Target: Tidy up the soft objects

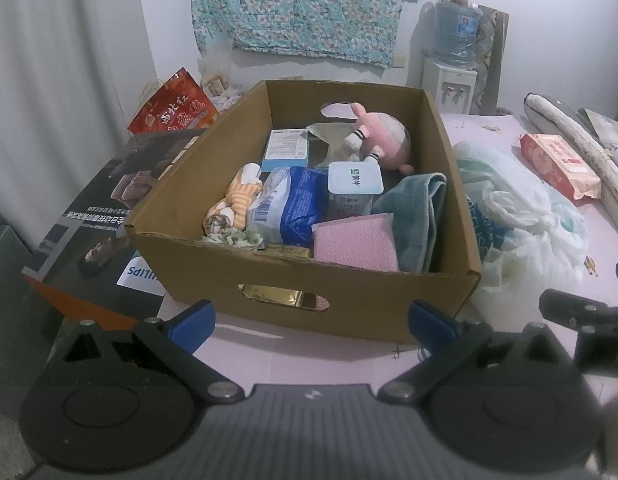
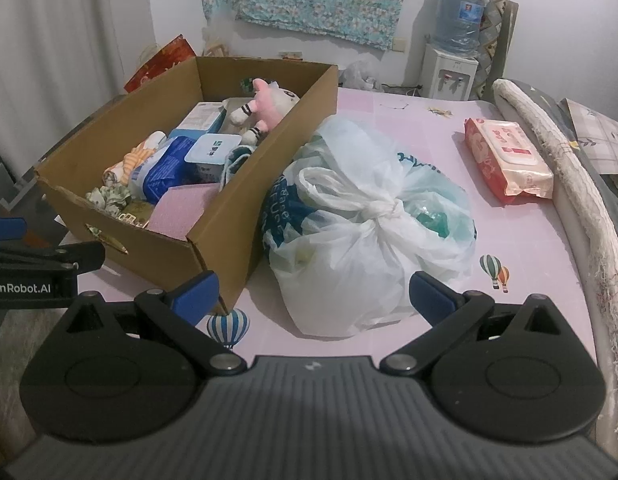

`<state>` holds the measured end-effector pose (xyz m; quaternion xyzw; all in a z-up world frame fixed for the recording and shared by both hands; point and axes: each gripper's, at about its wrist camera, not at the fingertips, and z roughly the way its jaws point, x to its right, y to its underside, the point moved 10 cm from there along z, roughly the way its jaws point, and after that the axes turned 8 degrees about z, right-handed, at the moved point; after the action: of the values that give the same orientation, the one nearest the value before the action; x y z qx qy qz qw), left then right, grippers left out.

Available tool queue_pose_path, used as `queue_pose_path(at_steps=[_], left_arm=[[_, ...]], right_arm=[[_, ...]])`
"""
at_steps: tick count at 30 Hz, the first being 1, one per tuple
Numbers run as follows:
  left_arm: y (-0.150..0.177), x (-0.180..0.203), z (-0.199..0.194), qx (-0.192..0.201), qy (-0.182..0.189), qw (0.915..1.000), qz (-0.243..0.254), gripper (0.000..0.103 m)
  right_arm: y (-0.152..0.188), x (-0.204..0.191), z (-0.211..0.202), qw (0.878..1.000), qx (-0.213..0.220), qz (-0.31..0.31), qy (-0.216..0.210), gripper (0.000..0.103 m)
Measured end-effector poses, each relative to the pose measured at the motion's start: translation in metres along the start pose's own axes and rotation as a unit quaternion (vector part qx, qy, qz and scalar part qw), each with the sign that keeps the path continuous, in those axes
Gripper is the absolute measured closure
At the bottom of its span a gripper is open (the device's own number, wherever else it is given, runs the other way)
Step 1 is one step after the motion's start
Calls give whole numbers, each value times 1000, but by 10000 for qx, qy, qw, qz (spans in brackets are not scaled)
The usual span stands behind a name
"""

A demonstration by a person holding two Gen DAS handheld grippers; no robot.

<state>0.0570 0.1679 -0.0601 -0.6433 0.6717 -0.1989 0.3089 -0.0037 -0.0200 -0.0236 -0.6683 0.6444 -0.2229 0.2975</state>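
Both grippers I hold spread wide and empty: left gripper (image 1: 311,322) low in front of the cardboard box (image 1: 349,300), right gripper (image 2: 311,294) low in front of the knotted plastic bag (image 2: 373,236).

Item 1, cardboard box: open-topped, brown, oval handle cut-out in the near wall. Contents I can see: pink plush toy (image 1: 383,138) at the far end, teal towel (image 1: 421,204) against the right wall, pink sponge cloth (image 1: 355,242) near the front, blue-and-white soft pack (image 1: 289,204), orange striped cloth (image 1: 239,196), white tub (image 1: 355,184) with printed lid, and a pale blue carton (image 1: 287,148).

Item 2, plastic bag: white, translucent, tied at the top, green and blue print showing through, lying against the box's right wall.

Item 3, wet-wipes pack (image 2: 507,160): red and pink, flat, well apart from the bag, toward the far right.

Surface: pink printed mat (image 2: 409,120) with balloon motifs. Room: white wall, floral teal cloth (image 1: 305,4) hung on it, water dispenser (image 2: 453,68) in the corner.

Position: box just beyond my left fingertips; bag between my right fingertips' line and just beyond them.
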Motion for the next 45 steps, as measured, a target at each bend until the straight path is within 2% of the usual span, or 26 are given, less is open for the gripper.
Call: queue_pose_path(at_steps=[45], left_arm=[[2, -2, 0, -2, 55, 10000, 18, 0]], right_arm=[[2, 0, -2, 10000, -35, 3, 27, 1]])
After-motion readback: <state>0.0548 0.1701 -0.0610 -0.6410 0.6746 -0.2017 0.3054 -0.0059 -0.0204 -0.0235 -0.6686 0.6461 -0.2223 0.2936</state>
